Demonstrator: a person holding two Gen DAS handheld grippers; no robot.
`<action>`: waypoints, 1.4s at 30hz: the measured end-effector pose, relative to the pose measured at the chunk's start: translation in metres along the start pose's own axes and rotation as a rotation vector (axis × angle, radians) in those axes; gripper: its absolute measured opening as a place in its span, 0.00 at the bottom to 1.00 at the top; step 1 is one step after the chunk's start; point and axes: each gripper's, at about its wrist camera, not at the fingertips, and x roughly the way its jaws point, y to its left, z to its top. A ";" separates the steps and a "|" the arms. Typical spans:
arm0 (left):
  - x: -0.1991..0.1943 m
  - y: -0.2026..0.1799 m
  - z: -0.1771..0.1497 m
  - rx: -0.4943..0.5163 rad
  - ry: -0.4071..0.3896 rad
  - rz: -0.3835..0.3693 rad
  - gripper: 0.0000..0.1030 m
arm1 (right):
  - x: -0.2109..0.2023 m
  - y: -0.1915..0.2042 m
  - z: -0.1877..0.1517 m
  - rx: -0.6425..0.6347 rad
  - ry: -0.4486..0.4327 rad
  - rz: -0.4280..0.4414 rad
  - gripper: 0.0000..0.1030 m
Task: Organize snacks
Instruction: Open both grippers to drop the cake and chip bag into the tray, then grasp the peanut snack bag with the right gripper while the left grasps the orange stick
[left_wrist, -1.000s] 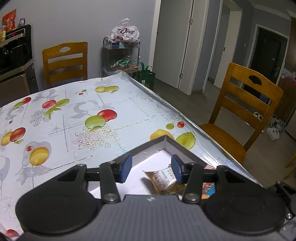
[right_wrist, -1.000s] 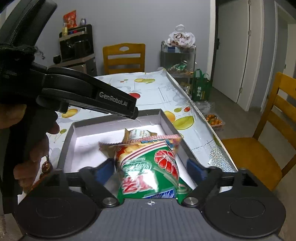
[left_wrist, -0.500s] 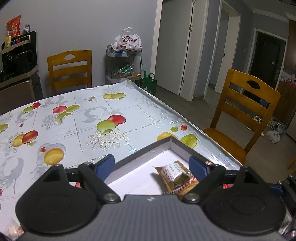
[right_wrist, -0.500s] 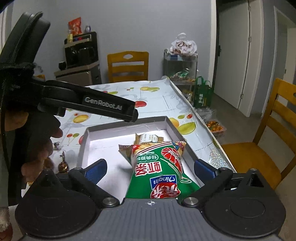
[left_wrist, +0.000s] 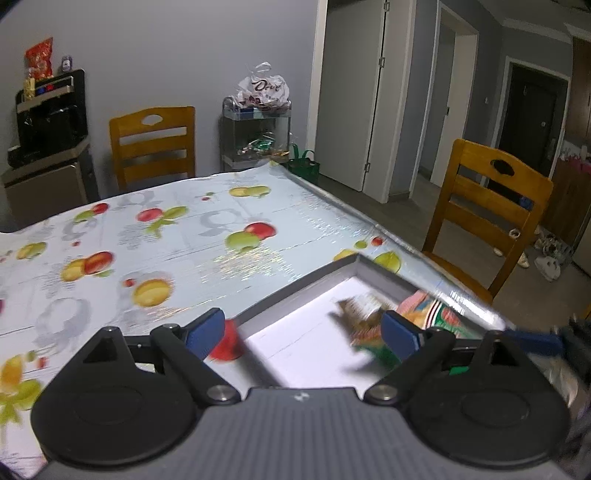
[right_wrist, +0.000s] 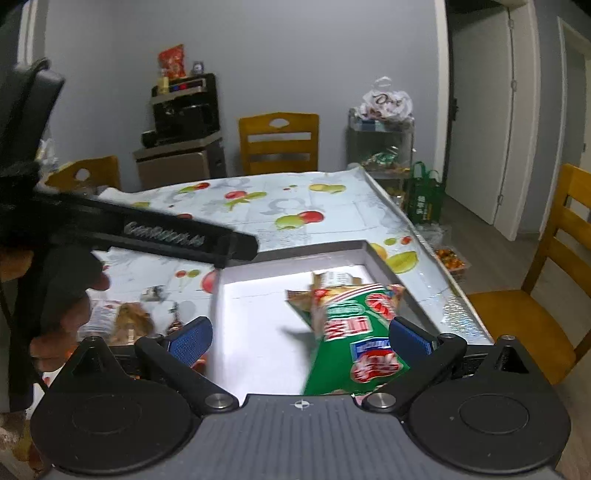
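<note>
On the worktop (right_wrist: 258, 206), near its right edge, a shallow grey box (right_wrist: 380, 260) holds two snacks: a green bag (right_wrist: 347, 332) lying along the right wall and a small tan packet (right_wrist: 332, 278) tucked at its far end. The right claw (right_wrist: 301, 338) stands wide over the box with the green bag lying loose between its fingers, gripped by nothing. The left claw (left_wrist: 303, 330) is opening, with its left finger out over the tablecloth and its right finger above the box, and nothing is pressed between them. More wrapped sweets (right_wrist: 129, 319) lie loose on the cloth left of the box, beside the hand (right_wrist: 70, 295) on the other tool, so sorting is likely unfinished. The risk from here is a low finger catching the box wall and shoving the light box toward the nearby worktop edge. The green bag also leans on the wall, so a careless brush could flip it out.
</note>
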 end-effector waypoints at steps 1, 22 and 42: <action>-0.009 0.005 -0.005 0.009 -0.003 0.013 0.89 | -0.003 0.003 0.000 -0.001 -0.003 0.020 1.00; -0.164 0.168 -0.129 -0.213 -0.014 0.359 0.90 | 0.013 0.098 -0.001 -0.067 0.047 0.283 1.00; -0.116 0.174 -0.165 -0.098 0.069 0.143 0.90 | 0.089 0.152 -0.003 -0.095 0.141 0.212 0.88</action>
